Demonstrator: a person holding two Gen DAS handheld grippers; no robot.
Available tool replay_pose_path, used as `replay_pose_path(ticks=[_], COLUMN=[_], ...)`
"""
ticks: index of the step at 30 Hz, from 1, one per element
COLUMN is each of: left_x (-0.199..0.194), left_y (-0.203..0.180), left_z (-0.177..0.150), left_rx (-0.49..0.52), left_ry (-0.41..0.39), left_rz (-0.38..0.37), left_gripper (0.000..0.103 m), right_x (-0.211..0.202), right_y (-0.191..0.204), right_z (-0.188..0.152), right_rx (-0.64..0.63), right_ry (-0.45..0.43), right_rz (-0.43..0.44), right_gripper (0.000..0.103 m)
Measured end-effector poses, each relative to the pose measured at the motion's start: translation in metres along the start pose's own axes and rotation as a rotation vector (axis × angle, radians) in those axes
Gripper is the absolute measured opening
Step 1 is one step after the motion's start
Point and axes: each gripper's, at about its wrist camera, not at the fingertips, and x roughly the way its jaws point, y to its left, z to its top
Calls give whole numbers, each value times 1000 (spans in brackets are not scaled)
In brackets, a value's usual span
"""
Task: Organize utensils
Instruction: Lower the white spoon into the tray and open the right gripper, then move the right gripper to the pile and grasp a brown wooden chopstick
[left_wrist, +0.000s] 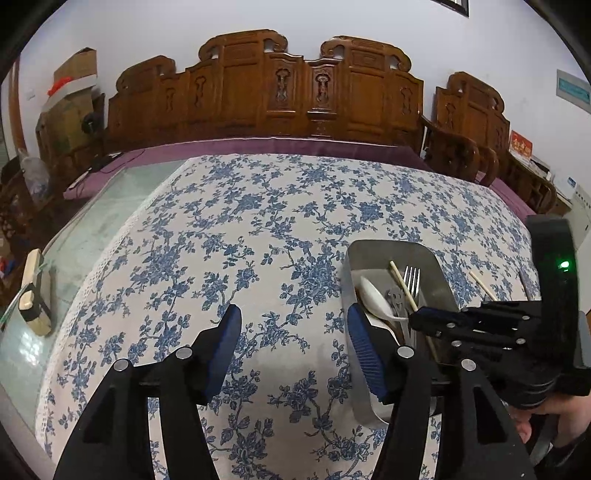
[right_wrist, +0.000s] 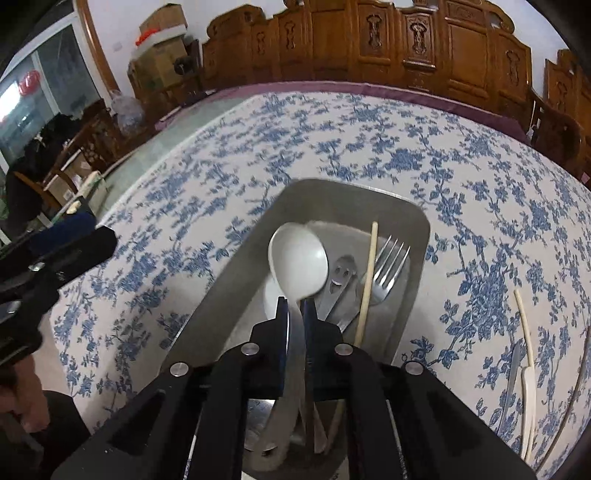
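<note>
Between the right gripper's (right_wrist: 294, 314) fingers sits the handle of a white spoon (right_wrist: 298, 260), pinched tight, its bowl jutting just ahead of the tips over a metal tray (right_wrist: 417, 229). Beside the spoon to the fingers' right, inside the tray, lie a smiley-faced spoon (right_wrist: 341, 275), a chopstick (right_wrist: 367, 284) and a fork (right_wrist: 388, 269). Further right, on the floral tabletop (right_wrist: 221, 177), lies another chopstick (right_wrist: 526, 325). The left gripper (left_wrist: 293, 347) hovers with fingers spread wide, the tray just beside its right finger (left_wrist: 364, 350).
</note>
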Motion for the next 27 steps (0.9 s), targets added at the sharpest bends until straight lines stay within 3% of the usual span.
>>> replay_pose_path(ticks=[9,17,22,24,27], left_x=[-2,-5,-10,-10,-14], left_y=[-9,-25,-43,-50,-67], left_z=[-1,-5,-10,-14,-19], left_rx=[19,34,59,60,77], left_ry=[-3,-4,-11,-3,-12], left_rz=[-14,-45,-57,-79,-85], left_gripper=[57,65,75,77,78], right_x=[-16,-52,-85,-99,-119], right_y=[-9,-8,-33,-48,-76], right_z=[-4,-21,-42,-52,-70], right_rx=[24,-99,-93,-77,-47], right_ry=[-9,-49,-71,-79,-82], right_rz=[56,-32,-66,-80,-126], right_gripper=[13,13,13,20,20])
